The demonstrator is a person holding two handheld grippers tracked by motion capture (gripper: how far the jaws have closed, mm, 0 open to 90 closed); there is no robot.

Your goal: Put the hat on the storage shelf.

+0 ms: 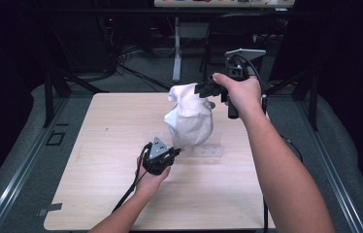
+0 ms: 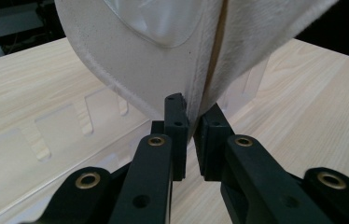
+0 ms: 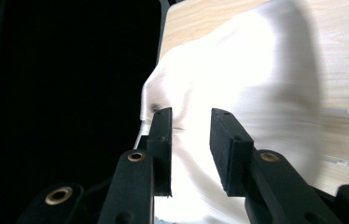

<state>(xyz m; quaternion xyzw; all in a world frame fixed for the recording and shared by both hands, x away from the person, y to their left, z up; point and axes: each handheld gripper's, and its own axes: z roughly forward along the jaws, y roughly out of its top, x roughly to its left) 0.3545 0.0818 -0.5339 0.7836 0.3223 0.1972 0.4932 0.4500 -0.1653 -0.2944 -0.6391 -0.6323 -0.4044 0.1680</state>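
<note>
White cloth (image 1: 189,119) hangs mid-frame in the high view, above the tabletop (image 1: 102,145) and a clear plastic rack (image 1: 207,149) lying flat under it. Left gripper (image 1: 172,153), centre-low in that view: fingers (image 2: 176,122) nearly closed, pinching the cloth's bottom hem between the pads. Right gripper (image 1: 204,88), upper centre-right, at the cloth's top corner: fingers (image 3: 226,140) partly apart, cloth behind and between them, pads not pressing on it. Cloth blurred in the right gripper view.
</note>
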